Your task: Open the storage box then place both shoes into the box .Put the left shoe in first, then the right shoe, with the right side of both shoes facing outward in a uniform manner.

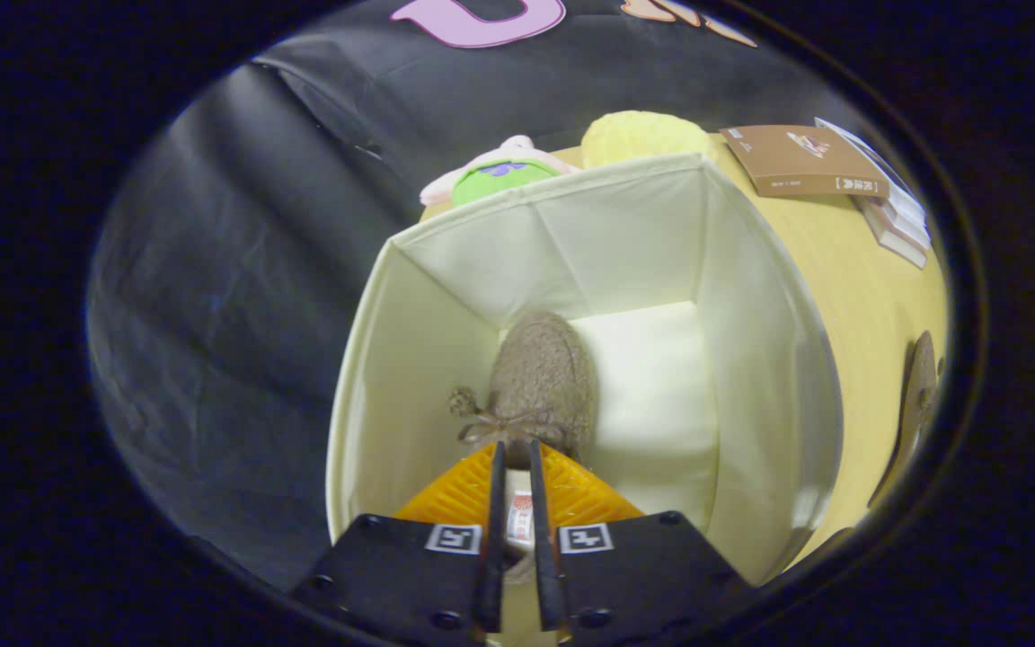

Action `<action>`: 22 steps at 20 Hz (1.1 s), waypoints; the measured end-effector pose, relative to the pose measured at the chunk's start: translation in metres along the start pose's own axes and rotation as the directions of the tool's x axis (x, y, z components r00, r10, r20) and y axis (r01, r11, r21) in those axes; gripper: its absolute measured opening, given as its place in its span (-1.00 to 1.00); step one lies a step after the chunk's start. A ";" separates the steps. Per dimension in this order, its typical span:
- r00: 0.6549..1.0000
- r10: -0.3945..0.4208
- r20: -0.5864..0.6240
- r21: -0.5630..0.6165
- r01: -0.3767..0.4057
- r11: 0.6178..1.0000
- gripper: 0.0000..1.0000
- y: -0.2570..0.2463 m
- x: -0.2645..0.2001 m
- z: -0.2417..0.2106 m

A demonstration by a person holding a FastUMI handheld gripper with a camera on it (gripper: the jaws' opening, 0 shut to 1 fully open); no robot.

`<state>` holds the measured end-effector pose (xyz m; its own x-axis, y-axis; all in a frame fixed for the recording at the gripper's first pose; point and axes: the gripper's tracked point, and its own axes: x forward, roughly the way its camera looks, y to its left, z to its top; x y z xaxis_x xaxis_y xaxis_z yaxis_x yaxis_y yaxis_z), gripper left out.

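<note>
Gripper view: the gripper (513,463) is seen clenched on the heel edge of a brown fuzzy shoe (543,382), which is held toe-down inside the open storage box (751,359), against the wall left of the fingers. It is judged that this shoe is being set to one side so that the bare floor to the right is kept for the second shoe. Soft toys (504,171) and books (805,160) lie on the bench (859,270) beyond the box.
</note>
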<state>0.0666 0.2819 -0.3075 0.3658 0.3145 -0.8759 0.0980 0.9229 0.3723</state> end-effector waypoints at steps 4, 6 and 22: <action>0.996 0.050 0.074 -0.072 -0.045 0.996 0.22 0.007 -0.033 0.016; 0.990 0.080 0.118 -0.119 -0.066 0.991 0.54 0.009 -0.052 0.024; 0.884 0.053 0.464 -0.349 0.128 0.928 1.00 -0.111 -0.186 0.071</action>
<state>0.0529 0.1056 -0.1639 0.7582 0.2237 -0.6124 -0.1852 0.9745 0.1268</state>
